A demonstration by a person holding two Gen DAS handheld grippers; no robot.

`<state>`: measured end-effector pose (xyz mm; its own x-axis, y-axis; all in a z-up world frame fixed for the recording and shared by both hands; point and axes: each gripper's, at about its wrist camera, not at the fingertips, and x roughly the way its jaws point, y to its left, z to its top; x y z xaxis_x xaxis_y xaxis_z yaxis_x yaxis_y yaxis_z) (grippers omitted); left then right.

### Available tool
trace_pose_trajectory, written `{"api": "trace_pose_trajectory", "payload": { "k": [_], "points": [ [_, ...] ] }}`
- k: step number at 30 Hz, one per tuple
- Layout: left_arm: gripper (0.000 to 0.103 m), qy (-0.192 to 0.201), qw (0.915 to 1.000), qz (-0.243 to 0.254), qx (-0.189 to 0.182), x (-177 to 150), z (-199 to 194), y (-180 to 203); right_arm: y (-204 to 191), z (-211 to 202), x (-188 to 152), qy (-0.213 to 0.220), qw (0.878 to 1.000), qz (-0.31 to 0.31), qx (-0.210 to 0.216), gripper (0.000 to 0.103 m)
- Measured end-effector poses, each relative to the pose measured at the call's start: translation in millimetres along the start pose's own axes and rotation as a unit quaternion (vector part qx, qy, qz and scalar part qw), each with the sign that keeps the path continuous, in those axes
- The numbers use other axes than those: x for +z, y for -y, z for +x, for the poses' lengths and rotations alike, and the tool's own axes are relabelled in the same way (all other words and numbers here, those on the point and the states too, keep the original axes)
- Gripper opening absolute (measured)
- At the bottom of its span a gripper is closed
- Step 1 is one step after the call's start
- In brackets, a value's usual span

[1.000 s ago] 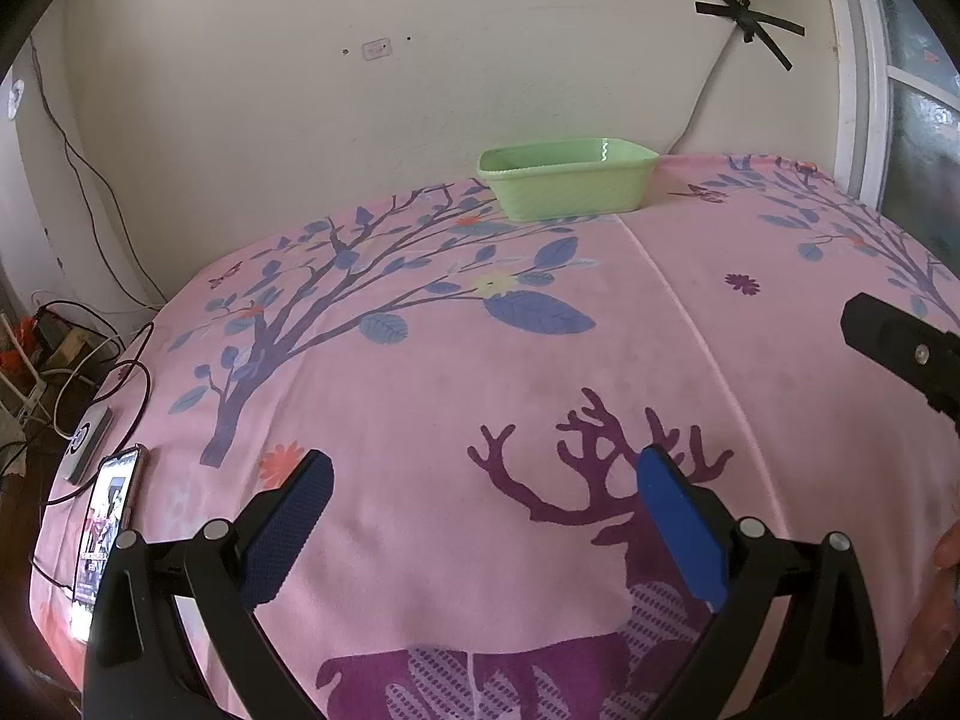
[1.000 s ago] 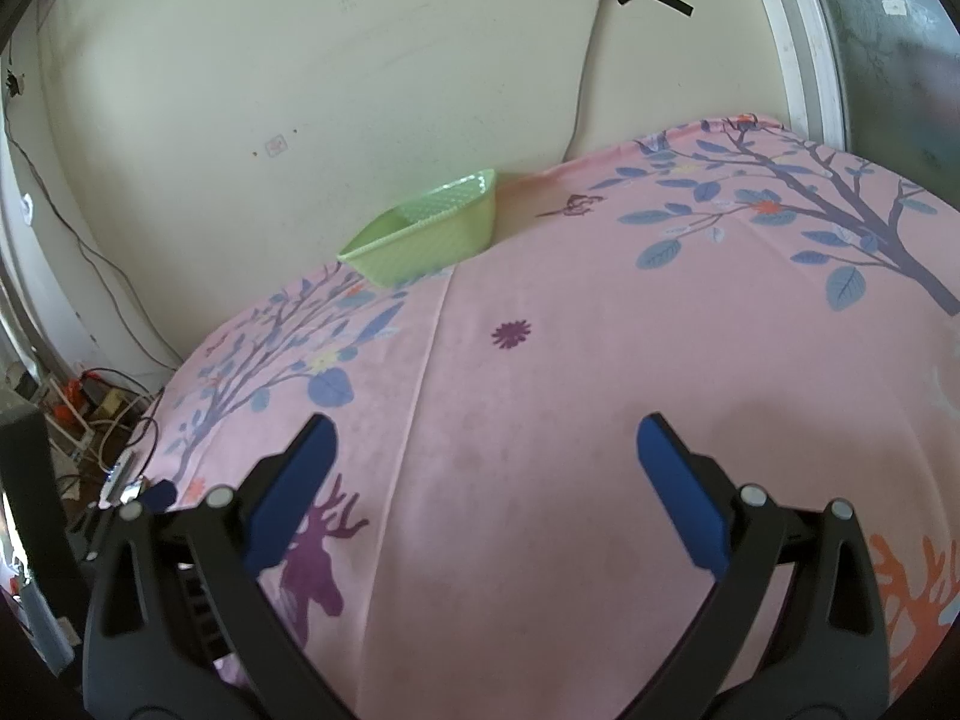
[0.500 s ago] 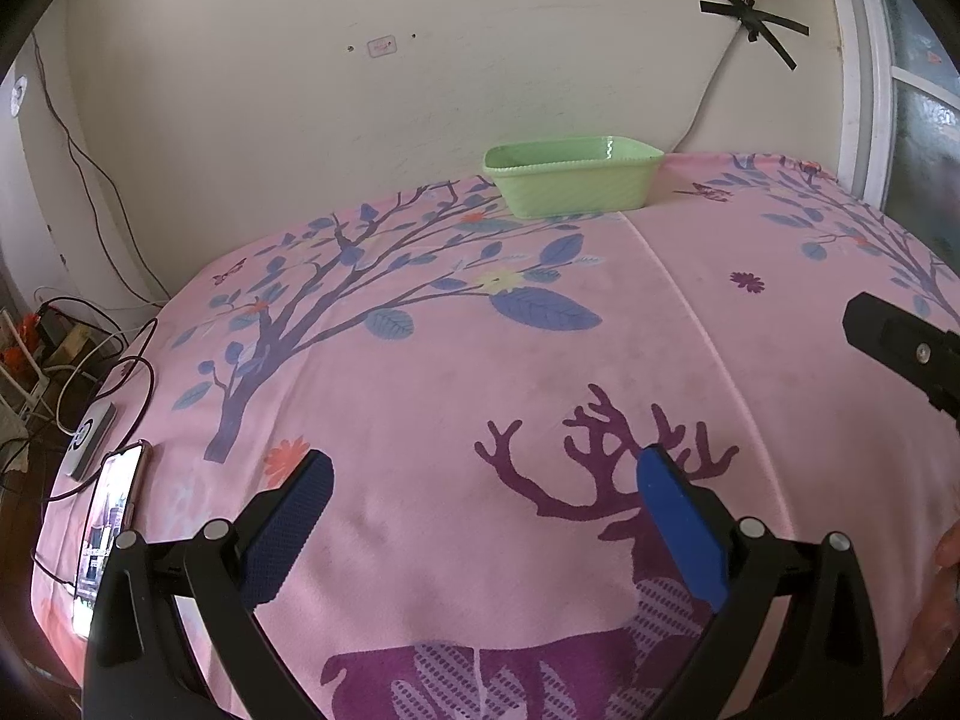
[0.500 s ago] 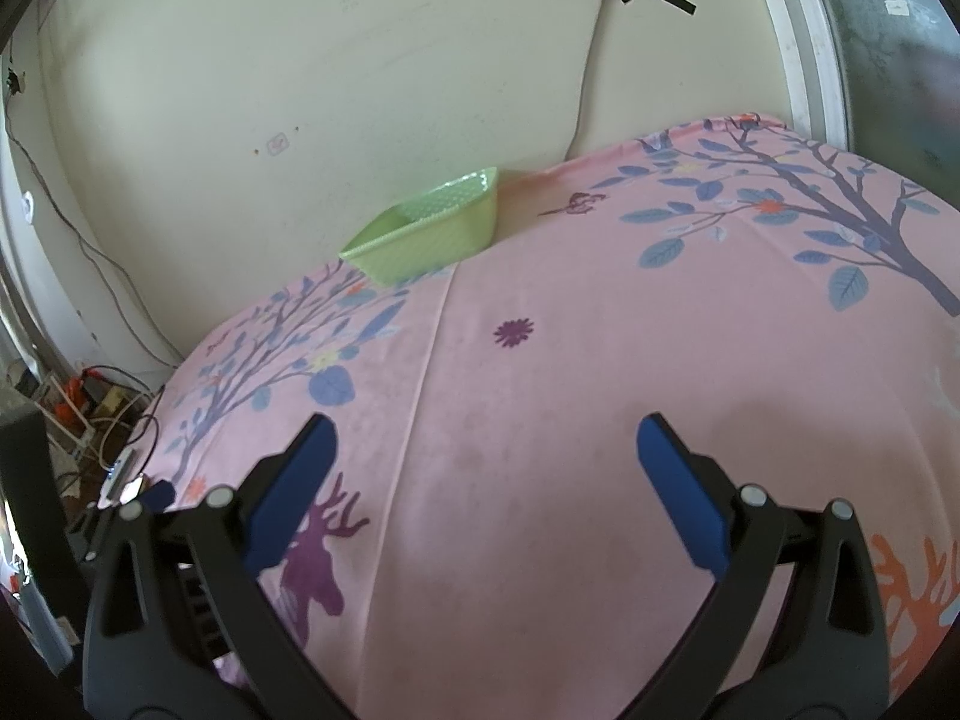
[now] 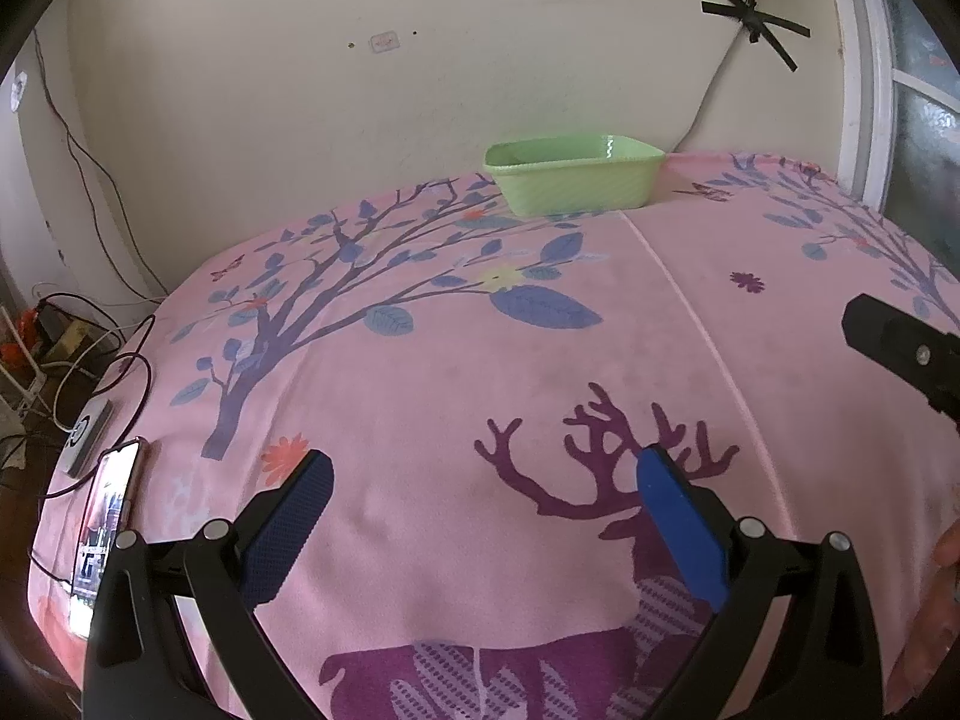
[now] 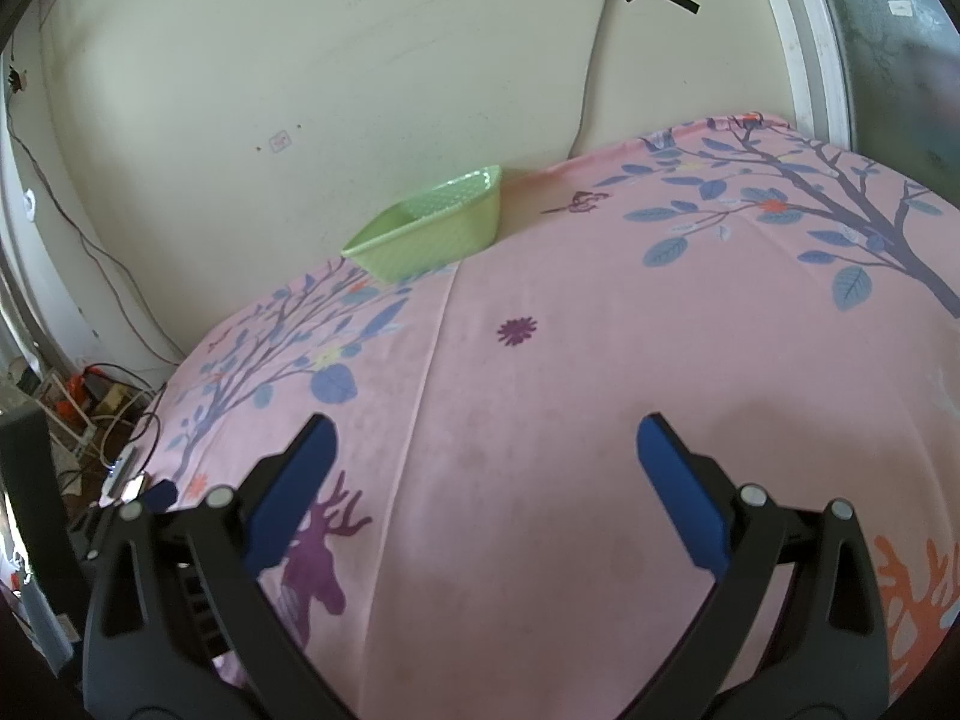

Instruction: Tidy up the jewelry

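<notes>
A light green plastic basket (image 5: 573,174) stands at the far edge of a table covered by a pink cloth (image 5: 456,372) printed with trees and a deer; its inside is hidden. No jewelry shows in either view. My left gripper (image 5: 485,468) hovers open over the near part of the cloth, above the deer print, nothing between its blue pads. My right gripper (image 6: 485,435) is also open and empty over plain pink cloth, the same basket (image 6: 432,234) far ahead to its left. A black part of the right gripper (image 5: 900,342) pokes in at the left wrist view's right edge.
A lit phone (image 5: 105,522) lies at the cloth's left edge beside a grey device (image 5: 89,437) with cables. Wires and clutter (image 5: 54,336) cover the floor at left. A cream wall (image 5: 360,90) backs the table; a window frame (image 6: 810,42) is at right. A hand (image 5: 936,594) shows at lower right.
The left wrist view has shifted slightly, so the basket and cloth sit a little lower and to the right. Both grippers stay open; the right view is nearly unchanged.
</notes>
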<state>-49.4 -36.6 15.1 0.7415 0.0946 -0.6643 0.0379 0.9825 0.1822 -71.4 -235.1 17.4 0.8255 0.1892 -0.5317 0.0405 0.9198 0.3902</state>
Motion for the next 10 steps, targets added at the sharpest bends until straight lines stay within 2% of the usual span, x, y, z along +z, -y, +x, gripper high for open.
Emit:
{"api": "trace_pose_trajectory", "payload": {
  "k": [10],
  "points": [
    [0.099, -0.007, 0.9999, -0.003, -0.008, 0.8, 2.4, 1.6, -1.9, -0.4, -0.7, 0.000, 1.000, -0.002, 0.001, 0.096]
  ]
}}
